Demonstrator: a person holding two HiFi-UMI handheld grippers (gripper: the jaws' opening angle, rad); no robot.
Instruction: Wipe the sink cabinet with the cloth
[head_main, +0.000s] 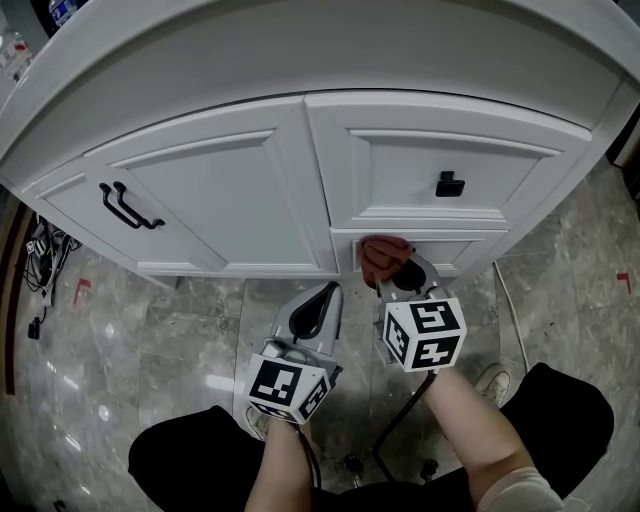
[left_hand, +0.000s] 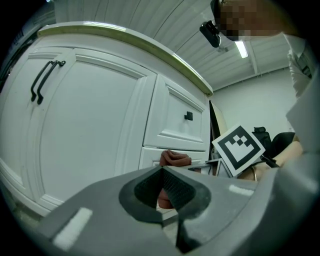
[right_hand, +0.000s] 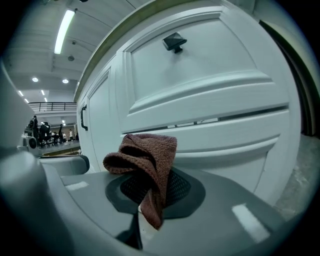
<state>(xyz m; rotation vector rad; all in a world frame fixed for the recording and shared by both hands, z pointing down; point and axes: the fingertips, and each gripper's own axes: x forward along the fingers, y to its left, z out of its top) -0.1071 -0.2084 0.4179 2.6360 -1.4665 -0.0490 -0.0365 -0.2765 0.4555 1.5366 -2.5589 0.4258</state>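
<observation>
Rust-brown knitted cloth (right_hand: 145, 165), bunched in folds, is clenched in the right tongs (right_hand: 150, 197) by the cabinet's (head_main: 230, 190) lower drawer (head_main: 465, 248), at five o'clock. The left tongs (left_hand: 162, 187) are closed and empty. From above, the cloth is half hidden.

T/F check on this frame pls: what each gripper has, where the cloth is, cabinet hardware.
1. The right gripper is shut on the cloth. True.
2. The left gripper grips the bar handle. False: its jaws are together on nothing, away from that handle.
3. The cloth is in front of the lower drawer. True.
4. The upper drawer has a bar handle. False: it has a square black knob; the bar handle is on the door.
5. The cloth is blue. False: it is brown.
</observation>
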